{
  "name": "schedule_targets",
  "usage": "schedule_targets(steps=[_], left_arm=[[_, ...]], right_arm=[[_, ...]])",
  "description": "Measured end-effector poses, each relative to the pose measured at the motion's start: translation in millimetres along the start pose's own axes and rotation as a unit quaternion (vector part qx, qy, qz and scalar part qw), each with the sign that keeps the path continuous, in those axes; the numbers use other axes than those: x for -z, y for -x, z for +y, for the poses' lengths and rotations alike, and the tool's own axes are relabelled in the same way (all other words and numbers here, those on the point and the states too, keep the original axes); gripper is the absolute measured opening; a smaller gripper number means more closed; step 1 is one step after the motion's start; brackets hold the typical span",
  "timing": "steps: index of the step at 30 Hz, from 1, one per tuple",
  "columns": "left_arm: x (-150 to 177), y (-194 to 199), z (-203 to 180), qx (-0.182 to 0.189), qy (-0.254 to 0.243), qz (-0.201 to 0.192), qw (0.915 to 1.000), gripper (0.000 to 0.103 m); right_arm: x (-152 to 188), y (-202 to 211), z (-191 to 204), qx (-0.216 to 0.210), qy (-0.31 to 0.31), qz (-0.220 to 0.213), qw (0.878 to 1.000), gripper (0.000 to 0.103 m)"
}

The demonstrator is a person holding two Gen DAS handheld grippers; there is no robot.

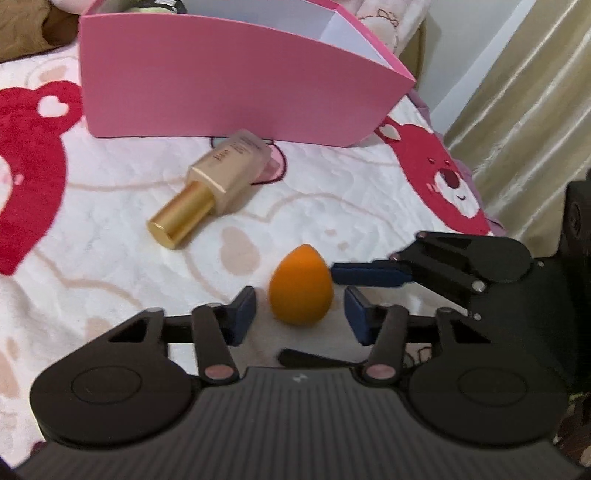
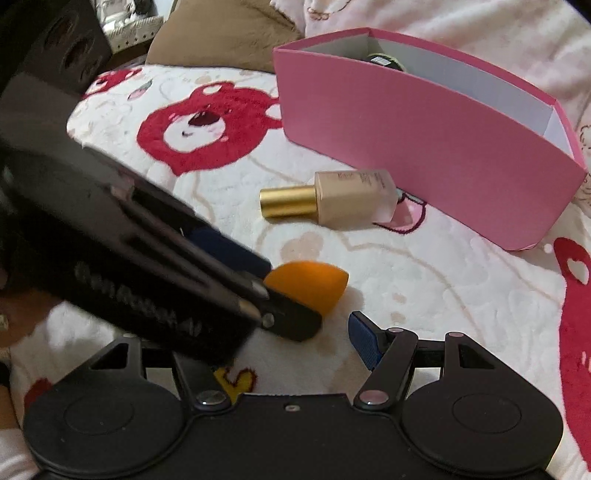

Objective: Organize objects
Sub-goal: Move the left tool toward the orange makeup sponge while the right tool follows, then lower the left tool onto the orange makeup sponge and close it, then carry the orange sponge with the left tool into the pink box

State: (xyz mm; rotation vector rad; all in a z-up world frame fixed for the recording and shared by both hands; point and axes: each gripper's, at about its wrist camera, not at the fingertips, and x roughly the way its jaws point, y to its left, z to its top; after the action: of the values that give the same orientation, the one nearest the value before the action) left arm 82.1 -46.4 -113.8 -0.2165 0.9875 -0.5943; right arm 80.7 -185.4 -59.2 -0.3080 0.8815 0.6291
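a: where's the sponge?
b: orange teardrop sponge [image 1: 301,286] sits on the white blanket [image 1: 92,229] with red bear prints, pointed end up and away, right in front of the left gripper [image 1: 299,295].
a: left gripper state?
b: jaws partly apart, 1 blue pad on each side of the sponge. a sliver of blanket shows on both sides, so the pads aren't pressing. not gripped.
a: right gripper?
b: right gripper [image 2: 291,317] is spread apart with nothing between the jaws. only 1 of its fingers [image 2: 364,339] shows in its own view; the other is hidden behind the left gripper, which crosses in from the left. in the left view its blue finger comes in from the right, tip right at the sponge's side. touching or not, can't tell, blurred.
a: other items?
b: beige foundation bottle [image 1: 229,173] with gold cap [image 1: 177,221] lies on its side between the sponge and the pink box [image 1: 221,81], base just beside the box's front wall, cap toward the grippers.
a: box?
b: upright, open top, white inside. something dark [image 2: 384,59] at its far end, can't id. sponge is well apart from it, outside.
a: background?
b: brown cushion [image 2: 221,33] behind the blanket, beige curtain [image 1: 517,110] on the right.
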Motion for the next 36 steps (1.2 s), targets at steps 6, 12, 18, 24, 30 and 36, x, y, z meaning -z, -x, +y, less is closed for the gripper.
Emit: schedule_targets(steps=[6,12,18,24,30,36], left_arm=[[-2,3,3,0.019,0.018,0.002,0.9997,0.034],[-2,10,2,0.026,0.028,0.012,0.9992,0.034],[-2,26,-9,0.021,0.024,0.016,0.9994,0.034],[-6,46,-23,0.012,0.017,-0.004,0.9998,0.034],[-13,59,-34,0.015,0.034,-0.009,0.9993,0.034],[-27,73,-46,0.016,0.020,-0.020,0.9995,0.034]], right_arm=[[-4,9,5,0.013,0.023,-0.024,0.999,0.055],[-3,17,13,0.022,0.037,-0.029,0.999,0.050],[-3,32,19,0.019,0.034,-0.039,0.998,0.050],[-7,51,19,0.019,0.025,-0.060,0.998,0.050],[-11,66,19,0.025,0.026,-0.072,0.997,0.050],[-19,81,17,0.035,0.026,-0.091,0.995,0.050]])
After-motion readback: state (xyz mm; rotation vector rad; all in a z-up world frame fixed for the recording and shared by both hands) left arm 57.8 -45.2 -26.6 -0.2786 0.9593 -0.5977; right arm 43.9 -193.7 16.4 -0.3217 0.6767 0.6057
